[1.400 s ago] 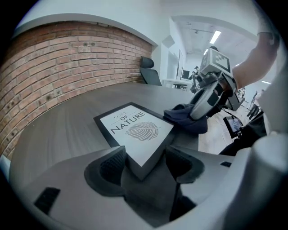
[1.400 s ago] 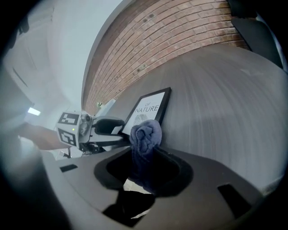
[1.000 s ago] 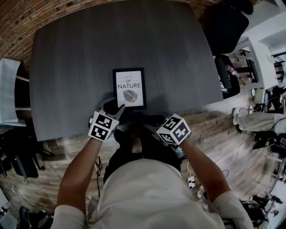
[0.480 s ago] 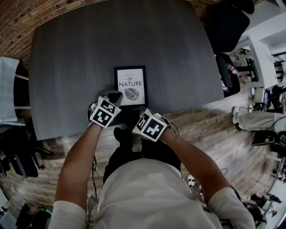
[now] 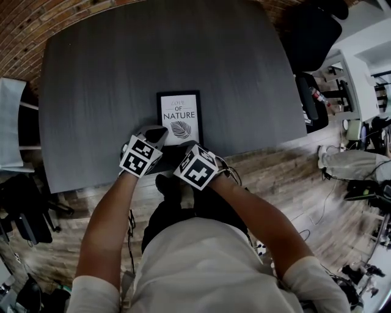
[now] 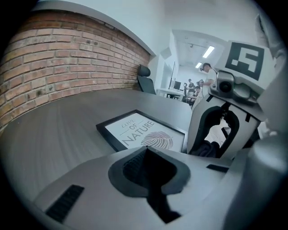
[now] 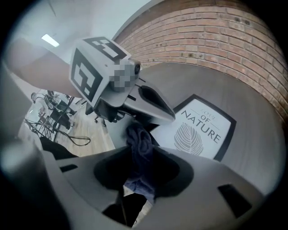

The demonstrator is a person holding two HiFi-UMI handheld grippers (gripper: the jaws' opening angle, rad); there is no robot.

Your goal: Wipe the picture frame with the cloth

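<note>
A black picture frame (image 5: 179,116) with a "NATURE" leaf print lies flat near the table's front edge; it also shows as the frame (image 6: 139,132) and the frame (image 7: 202,128) in the two gripper views. My left gripper (image 5: 156,134) is shut, its tips at the frame's near-left corner; whether they nip the edge is hidden. In its own view the left gripper (image 6: 150,168) shows nothing between the jaws. My right gripper (image 5: 186,156) is just in front of the frame's near edge. A bunched dark blue cloth (image 7: 137,139) sits in the right gripper (image 7: 143,173), which is shut on it.
The frame rests on a dark grey table (image 5: 122,73) with a brick wall (image 5: 36,18) behind. A black office chair (image 5: 311,30) stands at the far right corner. A white shelf (image 5: 12,122) stands to the left. Wooden floor (image 5: 91,202) lies below the table's front edge.
The left gripper's jaws have shut and its tips have settled at the frame's near-left corner. The right gripper has swung left towards the frame, cloth still in it.
</note>
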